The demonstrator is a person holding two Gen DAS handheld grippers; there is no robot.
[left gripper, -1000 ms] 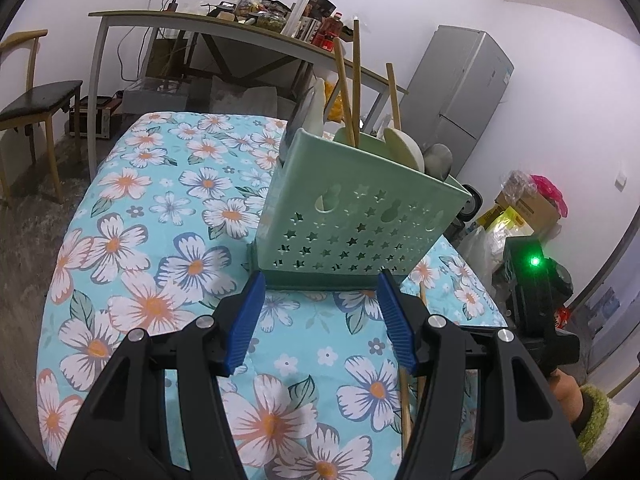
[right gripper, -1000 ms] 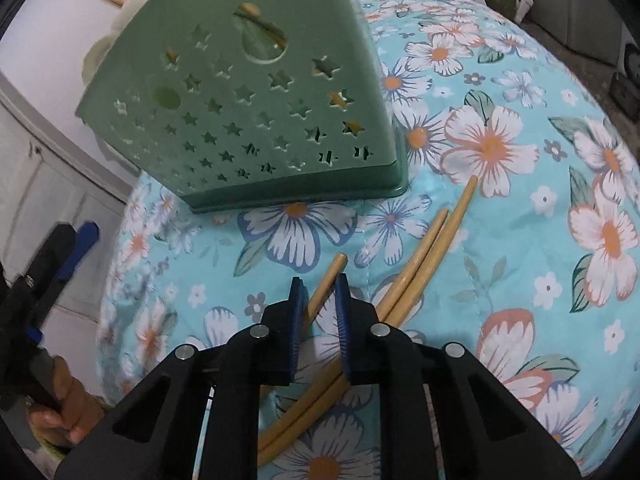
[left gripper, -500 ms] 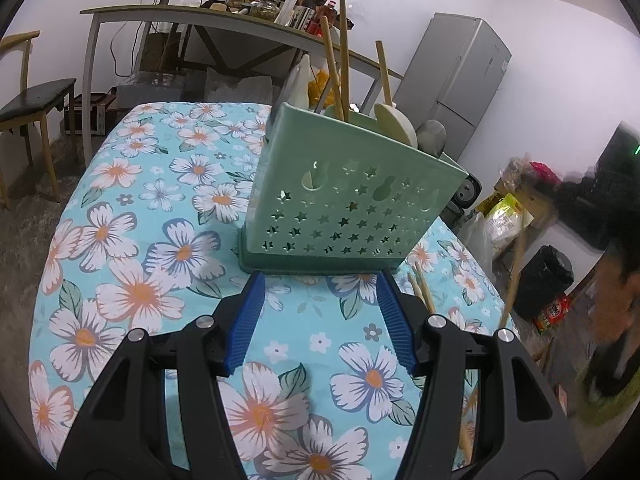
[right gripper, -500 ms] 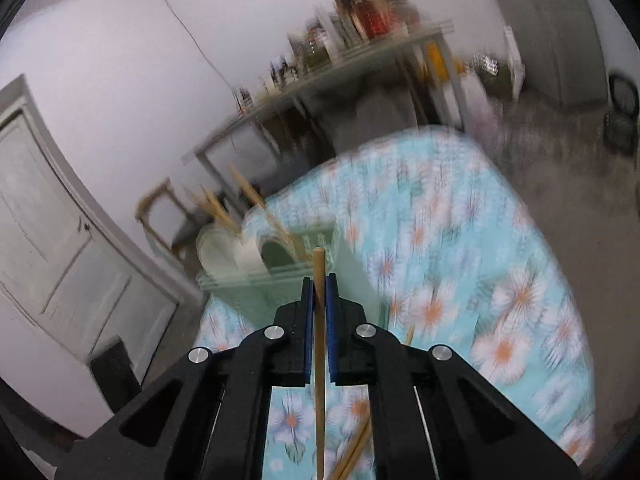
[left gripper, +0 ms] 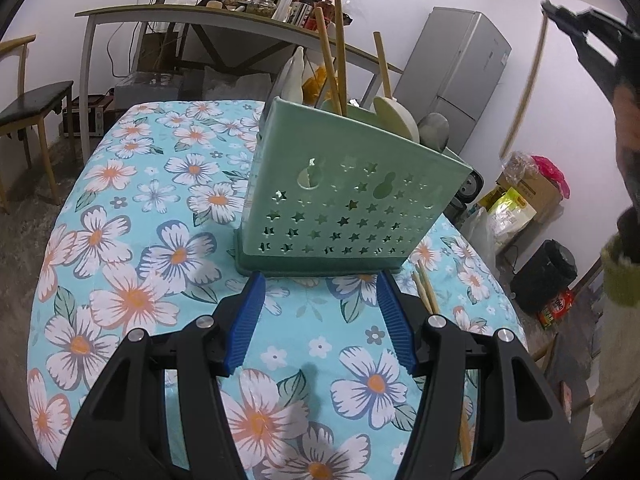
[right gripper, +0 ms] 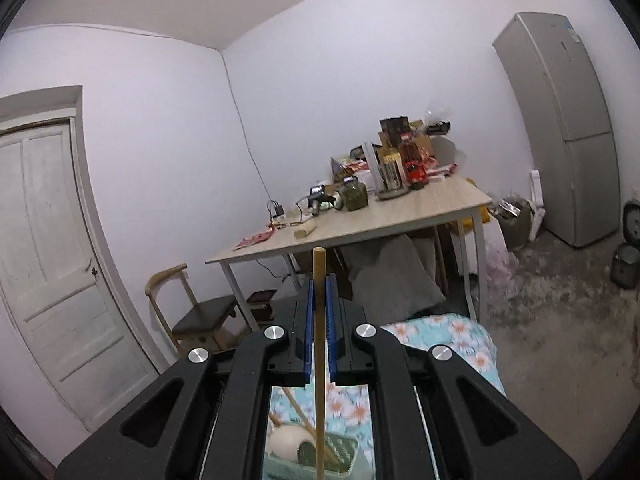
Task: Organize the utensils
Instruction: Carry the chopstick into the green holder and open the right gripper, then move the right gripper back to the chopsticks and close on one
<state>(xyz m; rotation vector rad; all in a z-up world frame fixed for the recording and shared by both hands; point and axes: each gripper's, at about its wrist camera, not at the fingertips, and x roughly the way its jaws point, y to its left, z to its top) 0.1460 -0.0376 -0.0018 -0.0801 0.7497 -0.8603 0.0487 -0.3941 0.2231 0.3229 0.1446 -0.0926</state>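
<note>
A green utensil holder [left gripper: 352, 200] with star cut-outs stands on the flowered table [left gripper: 132, 264], holding chopsticks, spoons and a ladle. My left gripper [left gripper: 318, 284] is open just in front of its base, touching nothing. My right gripper [right gripper: 319, 292] is shut on a wooden chopstick [right gripper: 319, 344], raised high and nearly level. The left wrist view shows that chopstick [left gripper: 524, 88] hanging at the upper right from the right gripper [left gripper: 554, 8]. Below it the holder [right gripper: 316, 454] shows between the arms. Two more chopsticks [left gripper: 426, 292] lie on the cloth right of the holder.
A long wooden desk [right gripper: 360, 228] with clutter stands behind the table, with a chair [left gripper: 28, 104] at the left and a grey fridge [left gripper: 460, 72] at the right. Bags, a box [left gripper: 532, 192] and a black bin [left gripper: 544, 276] sit on the floor at right.
My right gripper closed on one chopstick from the cloth and rose high with it, tipping from downward to nearly level. The left gripper stayed about where it was, still open.
</note>
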